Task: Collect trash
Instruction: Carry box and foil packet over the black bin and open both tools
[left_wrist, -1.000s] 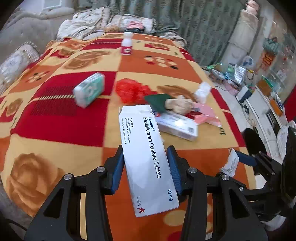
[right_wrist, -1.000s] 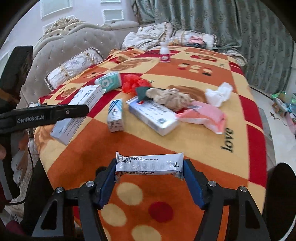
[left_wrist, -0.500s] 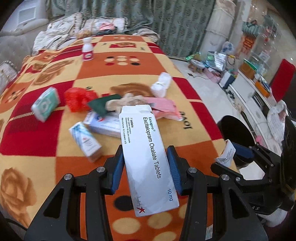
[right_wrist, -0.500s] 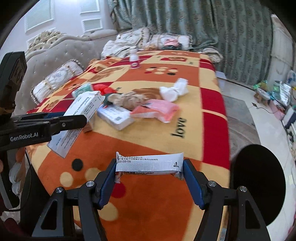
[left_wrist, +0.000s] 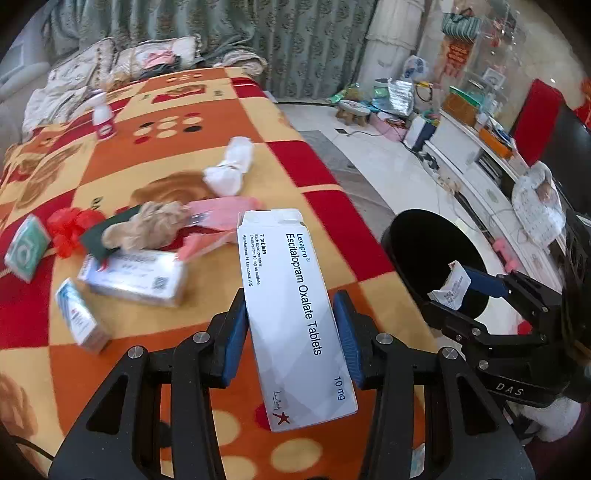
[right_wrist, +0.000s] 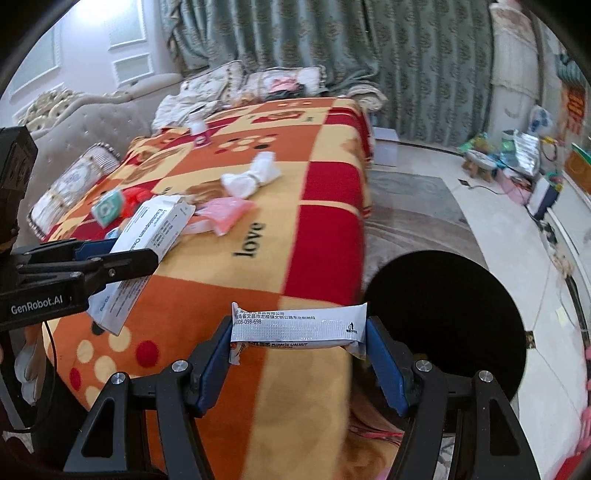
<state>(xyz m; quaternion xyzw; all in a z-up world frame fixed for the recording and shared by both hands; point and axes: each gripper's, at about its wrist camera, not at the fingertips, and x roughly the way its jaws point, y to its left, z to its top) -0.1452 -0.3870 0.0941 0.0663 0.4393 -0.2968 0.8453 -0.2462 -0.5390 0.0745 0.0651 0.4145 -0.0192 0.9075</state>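
My left gripper (left_wrist: 290, 332) is shut on a long white tablet box (left_wrist: 280, 258), held by its sides above the orange patterned blanket (left_wrist: 332, 173). To its right, my right gripper (left_wrist: 465, 291) shows over the round black bin (left_wrist: 417, 251) on the floor. In the right wrist view my right gripper (right_wrist: 299, 343) is shut on a silver snack wrapper (right_wrist: 299, 325), gripped end to end. It hangs over the blanket's corner, with the black bin (right_wrist: 443, 314) just to its right. The left gripper (right_wrist: 110, 254) and its tablet box (right_wrist: 155, 229) sit at the left.
On the blanket lie a white cloth wad (left_wrist: 229, 170), pink packet (left_wrist: 225, 210), beige crumpled lump (left_wrist: 147, 225), red plastic (left_wrist: 68, 225), green box (left_wrist: 26, 247), flat white box (left_wrist: 136, 277), small blue-white box (left_wrist: 79, 317) and a bottle (left_wrist: 103, 122). Floor clutter and a low cabinet stand at right.
Both grippers have swung right along the bed toward its edge, and the black bin has come closer in both views. Each keeps the same grip on its item.
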